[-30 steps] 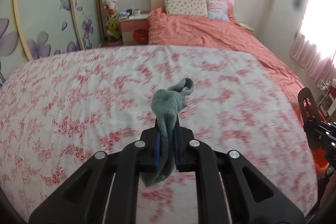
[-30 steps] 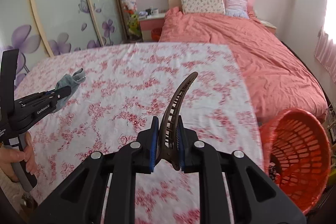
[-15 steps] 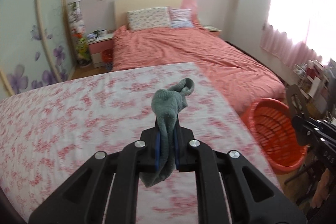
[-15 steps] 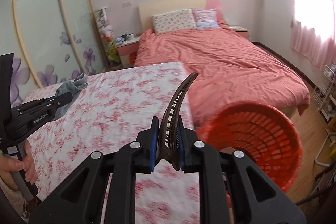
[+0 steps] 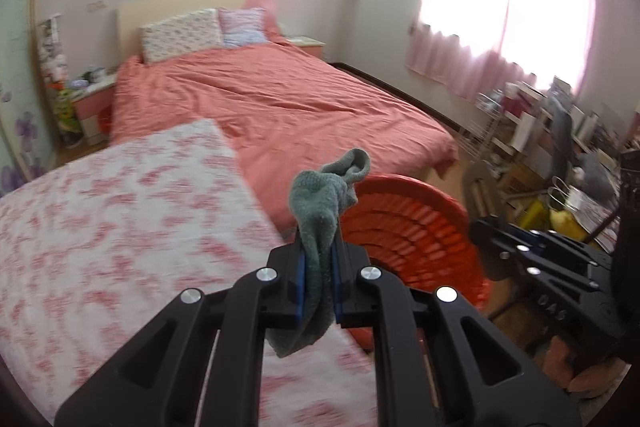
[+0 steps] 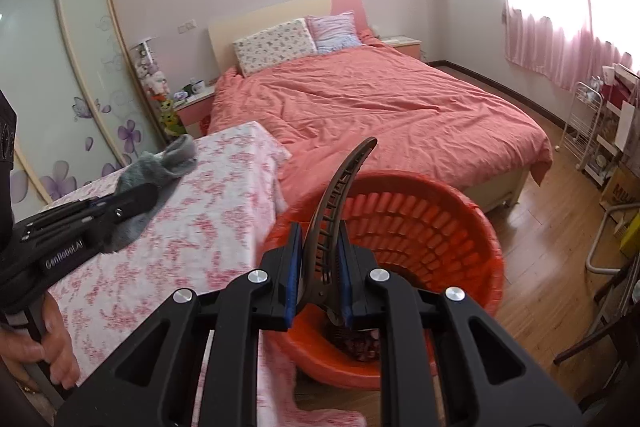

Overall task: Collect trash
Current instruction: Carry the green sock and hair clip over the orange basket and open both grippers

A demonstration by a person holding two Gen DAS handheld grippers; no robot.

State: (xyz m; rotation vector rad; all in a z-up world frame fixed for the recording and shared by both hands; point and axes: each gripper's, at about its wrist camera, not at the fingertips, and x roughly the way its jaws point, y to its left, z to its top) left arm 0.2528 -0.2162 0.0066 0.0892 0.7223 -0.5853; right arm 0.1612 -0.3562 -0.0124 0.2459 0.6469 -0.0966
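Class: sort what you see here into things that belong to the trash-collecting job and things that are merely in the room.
Belong to the job:
left gripper, holding the grey sock
right gripper, holding the brown hair clip
orange basket

Just there:
pink bed
pillows
floral cloth
curtains

Grippers: two, left gripper (image 5: pixel 319 277) and right gripper (image 6: pixel 319 277). Grey sock (image 5: pixel 324 203): one. Brown hair clip (image 6: pixel 340 203): one. Orange basket (image 6: pixel 424 223): one. Beds: one, coral duvet (image 6: pixel 384 107). Pillows: two, floral pillow (image 6: pixel 274 45), striped pillow (image 6: pixel 334 29). Floral-cloth table (image 6: pixel 192 223): one. Hand (image 6: pixel 48 343) visible: one.
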